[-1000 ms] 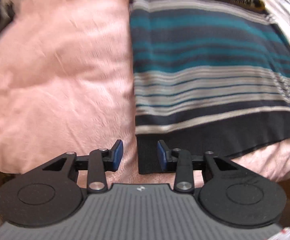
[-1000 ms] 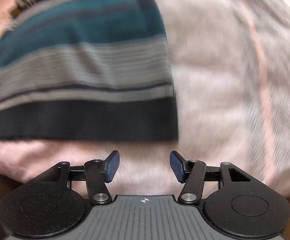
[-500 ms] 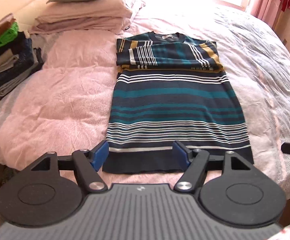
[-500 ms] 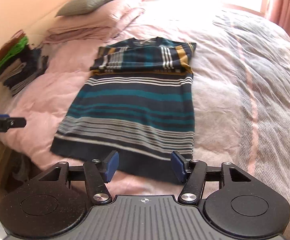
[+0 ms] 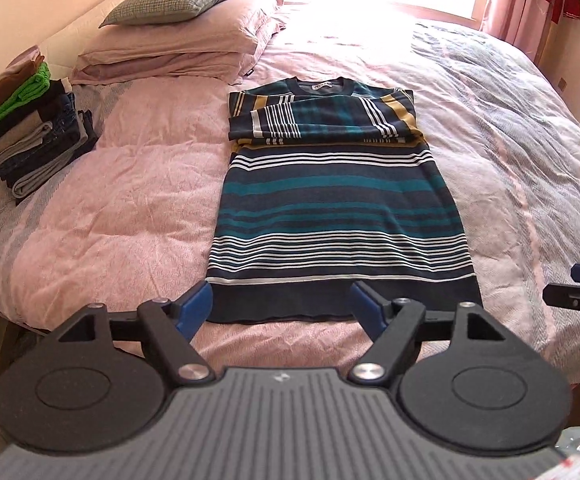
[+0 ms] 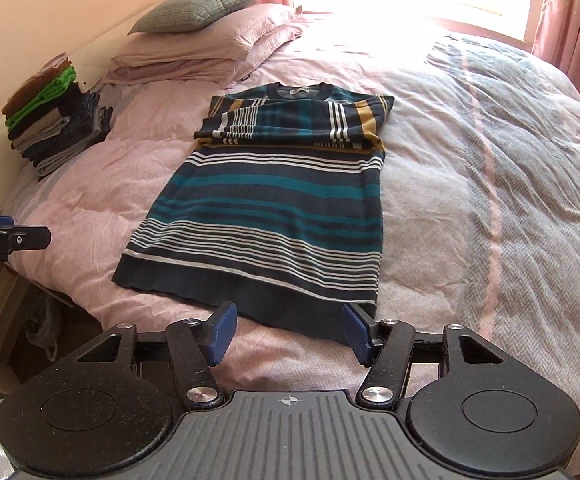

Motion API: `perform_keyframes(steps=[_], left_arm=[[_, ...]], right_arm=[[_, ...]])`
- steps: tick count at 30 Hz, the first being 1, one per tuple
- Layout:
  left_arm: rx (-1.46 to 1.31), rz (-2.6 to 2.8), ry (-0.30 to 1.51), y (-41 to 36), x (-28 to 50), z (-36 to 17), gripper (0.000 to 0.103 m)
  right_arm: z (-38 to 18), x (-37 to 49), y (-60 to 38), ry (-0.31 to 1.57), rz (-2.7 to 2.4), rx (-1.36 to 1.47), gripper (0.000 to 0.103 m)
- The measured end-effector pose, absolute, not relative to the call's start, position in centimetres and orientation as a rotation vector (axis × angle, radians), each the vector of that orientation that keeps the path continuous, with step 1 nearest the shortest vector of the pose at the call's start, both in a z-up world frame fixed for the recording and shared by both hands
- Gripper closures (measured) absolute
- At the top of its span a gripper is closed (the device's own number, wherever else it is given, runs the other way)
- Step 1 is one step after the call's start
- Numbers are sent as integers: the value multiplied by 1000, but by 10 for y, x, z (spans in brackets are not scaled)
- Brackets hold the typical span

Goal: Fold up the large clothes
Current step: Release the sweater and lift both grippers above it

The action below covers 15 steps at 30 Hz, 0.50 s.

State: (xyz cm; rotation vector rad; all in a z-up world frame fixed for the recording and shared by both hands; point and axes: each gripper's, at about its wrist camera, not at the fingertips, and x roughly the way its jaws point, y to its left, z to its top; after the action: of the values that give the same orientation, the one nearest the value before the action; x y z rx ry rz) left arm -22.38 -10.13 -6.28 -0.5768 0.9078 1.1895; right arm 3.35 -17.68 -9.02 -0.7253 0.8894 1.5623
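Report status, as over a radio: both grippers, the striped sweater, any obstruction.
Left gripper just opened, empty. Right gripper open, empty. Striped sweater flat on bed, sleeves folded across chest. Nothing on it; clothes stack well aside.

Partial lettering "bot.AI" on the left claw (image 6: 8, 240) body.

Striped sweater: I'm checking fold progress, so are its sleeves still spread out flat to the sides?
No, both sleeves of the striped sweater lie folded across its chest.
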Motion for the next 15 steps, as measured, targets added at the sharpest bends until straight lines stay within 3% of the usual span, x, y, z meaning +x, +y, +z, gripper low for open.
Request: perform_keyframes(steps=[15], left_arm=[[-582, 1153, 948, -75, -231, -79, 24]], right_arm=[[-102, 26, -156, 900, 1540, -737, 47]])
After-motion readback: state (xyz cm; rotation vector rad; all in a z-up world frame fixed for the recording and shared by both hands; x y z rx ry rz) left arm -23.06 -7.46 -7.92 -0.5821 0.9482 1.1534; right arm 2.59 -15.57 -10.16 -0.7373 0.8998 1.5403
